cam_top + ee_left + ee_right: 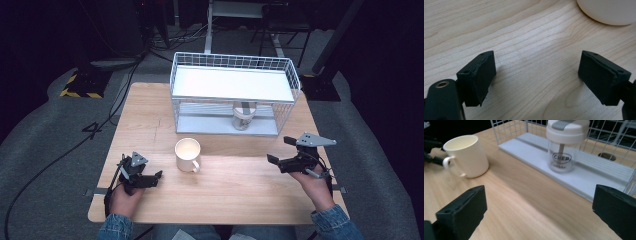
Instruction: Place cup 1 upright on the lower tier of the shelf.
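Inventory on the counter (pixel 225 192): one cream mug (pixel 187 154), one white wire rack (pixel 230 82) with two levels, and one glass jar (pixel 243 117) with a white lid. Two hand-held grippers are present, each with two black fingers.

Left gripper (pixel 158 175): in the left gripper view the fingers (pixel 481 75) stand apart with only bare wood between them and grip nothing. The fingers sit low over the counter. The mug (pixel 606 10) lies ahead of the fingertips and off to the side of the right-hand finger, apart from both. In the high view the mug is near this gripper, just beyond its fingertips, with its handle turned toward the person.

Right gripper (pixel 280 150): the fingers (pixel 464 215) are spread wide and hold nothing. In the right gripper view the mug (pixel 465 155) stands beyond the left-hand finger, well apart from it. The jar (pixel 564 147) stands upright on the lower level of the rack (pixel 509 130), ahead of the gap between the fingers and clear of both. In the high view the mug lies between the two grippers, nearer the left one.
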Demonstrator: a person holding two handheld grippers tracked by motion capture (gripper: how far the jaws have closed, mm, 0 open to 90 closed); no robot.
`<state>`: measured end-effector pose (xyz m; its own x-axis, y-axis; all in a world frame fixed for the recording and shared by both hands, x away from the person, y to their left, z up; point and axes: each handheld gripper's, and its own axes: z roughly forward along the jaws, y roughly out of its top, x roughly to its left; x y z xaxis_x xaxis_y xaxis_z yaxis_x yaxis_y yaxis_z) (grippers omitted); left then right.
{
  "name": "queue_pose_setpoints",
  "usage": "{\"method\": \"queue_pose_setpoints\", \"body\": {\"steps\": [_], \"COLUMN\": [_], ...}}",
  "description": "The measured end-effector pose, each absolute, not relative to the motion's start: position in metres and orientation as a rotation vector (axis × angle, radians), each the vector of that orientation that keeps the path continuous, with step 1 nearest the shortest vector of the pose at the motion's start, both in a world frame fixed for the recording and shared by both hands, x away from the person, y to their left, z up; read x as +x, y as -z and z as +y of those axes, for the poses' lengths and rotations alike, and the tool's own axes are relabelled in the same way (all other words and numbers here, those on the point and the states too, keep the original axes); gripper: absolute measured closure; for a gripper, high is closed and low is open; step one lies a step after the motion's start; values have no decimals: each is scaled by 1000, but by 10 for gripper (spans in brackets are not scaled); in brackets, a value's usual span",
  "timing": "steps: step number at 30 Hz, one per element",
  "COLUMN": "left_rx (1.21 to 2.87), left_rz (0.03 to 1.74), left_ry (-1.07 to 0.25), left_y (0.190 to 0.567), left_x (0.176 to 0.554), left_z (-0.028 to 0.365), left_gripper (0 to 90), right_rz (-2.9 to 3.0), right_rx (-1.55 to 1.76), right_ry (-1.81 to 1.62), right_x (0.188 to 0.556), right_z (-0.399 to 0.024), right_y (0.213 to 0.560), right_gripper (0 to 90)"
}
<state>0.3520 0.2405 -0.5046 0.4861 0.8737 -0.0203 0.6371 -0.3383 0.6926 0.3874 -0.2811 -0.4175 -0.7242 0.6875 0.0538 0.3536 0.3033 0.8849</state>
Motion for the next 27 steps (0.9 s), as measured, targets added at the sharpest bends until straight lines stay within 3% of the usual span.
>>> {"method": "queue_pose_setpoints", "body": {"steps": [13, 27], "left_rx": [2090, 2086], "left_rz": [1240, 1247], "left_ry": [-474, -470], "left_y": [505, 505], "left_x": [352, 353], "left_z": [240, 239], "left_gripper": [155, 153], "right_rz": [2270, 2305], "right_rx": [1005, 1174], "right_ry": [-1251, -1096], "right_x": [357, 356], "right_z": [-300, -317], "right_y": [445, 487], "right_gripper": [32, 32]}}
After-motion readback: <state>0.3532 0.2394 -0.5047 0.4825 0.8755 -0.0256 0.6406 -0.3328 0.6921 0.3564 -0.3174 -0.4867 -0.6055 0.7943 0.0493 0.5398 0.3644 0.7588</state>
